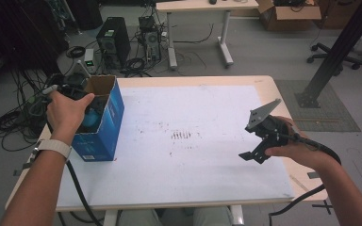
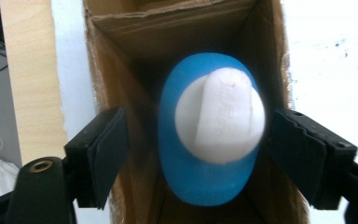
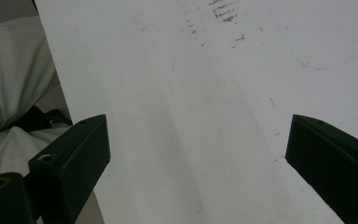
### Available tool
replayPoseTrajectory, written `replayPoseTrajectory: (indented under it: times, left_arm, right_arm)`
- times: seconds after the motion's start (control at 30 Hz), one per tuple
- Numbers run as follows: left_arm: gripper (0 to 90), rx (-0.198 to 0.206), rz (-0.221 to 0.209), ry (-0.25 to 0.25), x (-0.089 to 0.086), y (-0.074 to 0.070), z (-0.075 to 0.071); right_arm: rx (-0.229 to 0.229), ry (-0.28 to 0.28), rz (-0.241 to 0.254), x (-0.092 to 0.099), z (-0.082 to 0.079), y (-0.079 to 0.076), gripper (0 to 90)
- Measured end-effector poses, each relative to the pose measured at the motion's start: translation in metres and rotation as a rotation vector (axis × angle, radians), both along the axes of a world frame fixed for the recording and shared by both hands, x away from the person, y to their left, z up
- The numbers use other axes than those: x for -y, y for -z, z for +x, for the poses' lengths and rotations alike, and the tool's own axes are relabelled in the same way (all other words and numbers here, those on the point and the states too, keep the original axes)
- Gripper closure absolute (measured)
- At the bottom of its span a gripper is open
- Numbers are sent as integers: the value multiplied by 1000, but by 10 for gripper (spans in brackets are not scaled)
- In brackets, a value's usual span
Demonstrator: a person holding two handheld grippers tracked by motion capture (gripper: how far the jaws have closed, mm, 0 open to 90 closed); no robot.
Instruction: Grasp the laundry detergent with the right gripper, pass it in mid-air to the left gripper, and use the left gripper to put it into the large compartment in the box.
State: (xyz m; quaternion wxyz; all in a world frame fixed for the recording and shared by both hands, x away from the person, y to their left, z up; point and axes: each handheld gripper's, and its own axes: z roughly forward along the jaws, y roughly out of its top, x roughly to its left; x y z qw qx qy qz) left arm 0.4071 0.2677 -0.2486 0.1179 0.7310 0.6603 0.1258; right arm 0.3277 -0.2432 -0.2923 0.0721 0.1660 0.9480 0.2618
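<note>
A blue cardboard box (image 1: 104,123) stands open-topped at the table's left edge. My left gripper (image 1: 82,109), mostly covered by the hand, points down into the box's mouth. In the left gripper view a blurred blue object with a white rounded knob (image 2: 212,126) lies inside the brown box interior (image 2: 121,42). The left gripper (image 2: 200,123) straddles the object with its jaws apart, and there is a gap at each pad. My right gripper (image 1: 250,156) hovers over the right side of the white table sheet (image 1: 193,117). The right gripper (image 3: 198,135) is open with nothing between its jaws.
Faint dark scuff marks (image 1: 181,135) sit mid-sheet. Beyond the table, the floor holds a computer tower (image 1: 113,40), tangled cables (image 1: 16,117), a second desk (image 1: 202,19), a cardboard box (image 1: 287,14) and a slanted black post (image 1: 339,52) at the right.
</note>
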Motion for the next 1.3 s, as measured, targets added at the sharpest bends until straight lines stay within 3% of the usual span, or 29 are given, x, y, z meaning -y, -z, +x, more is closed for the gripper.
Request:
replayPoseTrajectory:
  times: [0.07,0.37,0.57,0.77,1.03,1.3]
  left_arm:
    - [192,0,-22,1,0,-4,-2]
    - [186,9,-30,29,3,-22,-8]
    - [193,40,-39,64,9,-38,-15]
    - [199,85,-44,150,24,-56,-29]
    - [177,80,-59,314,49,-73,-50]
    - [145,90,-58,420,74,-81,-63]
  right_arm:
    - [-1,-2,-2,0,-1,0,64]
    - [13,7,3,1,-4,-5,61]
    - [14,7,1,2,-6,-5,61]
    - [19,11,1,3,-9,-8,61]
    - [19,21,0,6,-10,-10,61]
    - [16,24,-1,5,-9,-10,61]
